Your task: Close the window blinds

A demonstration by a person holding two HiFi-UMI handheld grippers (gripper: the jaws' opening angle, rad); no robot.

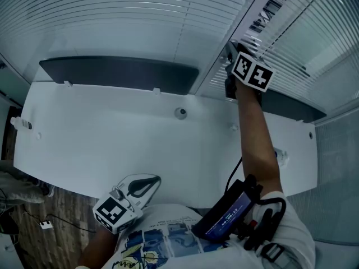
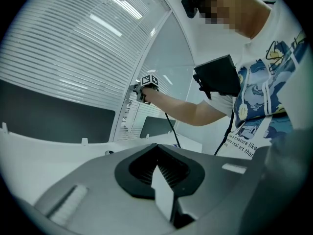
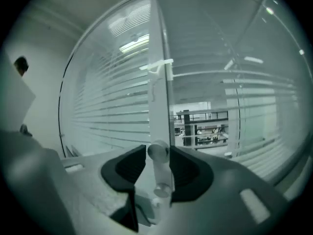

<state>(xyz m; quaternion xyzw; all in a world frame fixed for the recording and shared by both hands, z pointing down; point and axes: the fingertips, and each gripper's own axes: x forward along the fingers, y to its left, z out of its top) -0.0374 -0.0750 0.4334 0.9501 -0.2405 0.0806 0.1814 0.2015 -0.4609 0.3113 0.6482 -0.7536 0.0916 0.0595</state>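
White slatted blinds [image 1: 112, 15] cover the window panes on both sides of a white upright frame post [image 1: 224, 43]. My right gripper [image 1: 231, 52] is raised against that post. In the right gripper view, a pale thin blind wand [image 3: 159, 131] with a rounded end stands upright between the jaws of the right gripper [image 3: 157, 153]. The wand lies against the right pad [image 3: 183, 168], with a thin gap on the left side, so the jaws stand open around it. My left gripper [image 1: 151, 179] hangs low by my torso, shut and empty, with its pads [image 2: 168, 173] together.
A wide white sill [image 1: 112, 128] runs below the window, with a dark panel [image 1: 112, 72] behind it and a small round fitting [image 1: 180, 112] on top. A black box [image 1: 227, 212] with a cable is strapped to my right forearm. Wooden floor [image 1: 33, 206] shows at lower left.
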